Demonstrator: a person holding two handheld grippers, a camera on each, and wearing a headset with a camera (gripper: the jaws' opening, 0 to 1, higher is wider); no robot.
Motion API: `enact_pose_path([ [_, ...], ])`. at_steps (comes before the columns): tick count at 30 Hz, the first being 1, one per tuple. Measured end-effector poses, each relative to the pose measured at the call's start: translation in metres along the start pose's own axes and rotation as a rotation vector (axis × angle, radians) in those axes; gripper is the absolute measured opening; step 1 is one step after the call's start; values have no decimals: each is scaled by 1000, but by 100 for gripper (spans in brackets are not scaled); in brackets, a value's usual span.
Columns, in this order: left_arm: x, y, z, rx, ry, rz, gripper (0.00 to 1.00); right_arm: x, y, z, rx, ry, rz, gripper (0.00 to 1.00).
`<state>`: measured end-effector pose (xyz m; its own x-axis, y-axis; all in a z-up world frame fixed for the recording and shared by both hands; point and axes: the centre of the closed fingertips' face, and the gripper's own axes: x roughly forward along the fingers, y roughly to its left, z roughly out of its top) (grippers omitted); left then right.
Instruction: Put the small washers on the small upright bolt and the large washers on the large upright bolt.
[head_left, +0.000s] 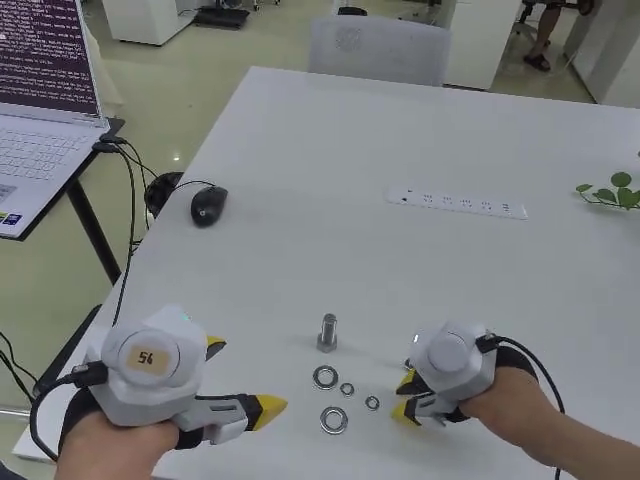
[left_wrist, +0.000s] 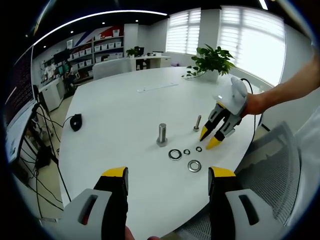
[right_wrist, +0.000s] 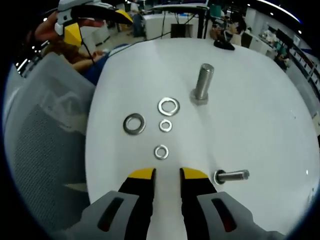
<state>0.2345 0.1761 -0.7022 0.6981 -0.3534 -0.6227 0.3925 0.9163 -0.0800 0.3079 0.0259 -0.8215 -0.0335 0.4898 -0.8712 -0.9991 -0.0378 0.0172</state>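
A large upright bolt (head_left: 327, 333) stands on the white table (head_left: 330, 180). In front of it lie two large washers (head_left: 325, 377) (head_left: 334, 420) and two small washers (head_left: 347, 389) (head_left: 372, 403). In the left gripper view the small bolt (left_wrist: 197, 123) stands upright just right of the large bolt (left_wrist: 162, 135). My right gripper (head_left: 405, 399) hovers beside the small bolt (right_wrist: 232, 175), narrowly open and holding nothing, with a small washer (right_wrist: 161, 151) just ahead of its tips. Near the table's front edge my left gripper (head_left: 243, 378) is wide open and holds nothing.
A black mouse (head_left: 209, 205) with its cable lies at the left of the table. A white power strip (head_left: 457, 203) lies at the far right and plant leaves (head_left: 610, 192) reach in at the right edge. A laptop (head_left: 40, 100) stands on a side stand, and a grey chair (head_left: 375, 45) stands behind the table.
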Motion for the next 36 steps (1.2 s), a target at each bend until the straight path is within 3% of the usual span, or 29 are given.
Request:
enact_pose_path([
  [6, -2, 2, -2, -5, 1, 6, 64, 8, 7, 14, -101, 3, 33, 22],
  [13, -2, 3, -2, -7, 1, 9, 64, 10, 6, 15, -145, 26, 58, 20],
  [18, -1, 2, -1, -6, 0, 7, 64, 11, 6, 14, -163, 42, 59, 15],
  [27, 1, 1, 1, -1, -4, 2, 64, 11, 6, 13, -128, 49, 45, 15],
  [31, -1, 3, -1, -3, -3, 7, 64, 10, 6, 10, -157, 64, 42, 17],
  [34, -3, 5, -4, -9, 0, 12, 64, 7, 0, 5, -46, 79, -6, 21],
  [35, -4, 6, -5, -12, 1, 15, 64, 7, -1, 5, 34, 70, -32, 22],
  [36, -5, 6, -6, -14, 1, 16, 64, 8, 2, 7, 61, 54, -34, 23],
])
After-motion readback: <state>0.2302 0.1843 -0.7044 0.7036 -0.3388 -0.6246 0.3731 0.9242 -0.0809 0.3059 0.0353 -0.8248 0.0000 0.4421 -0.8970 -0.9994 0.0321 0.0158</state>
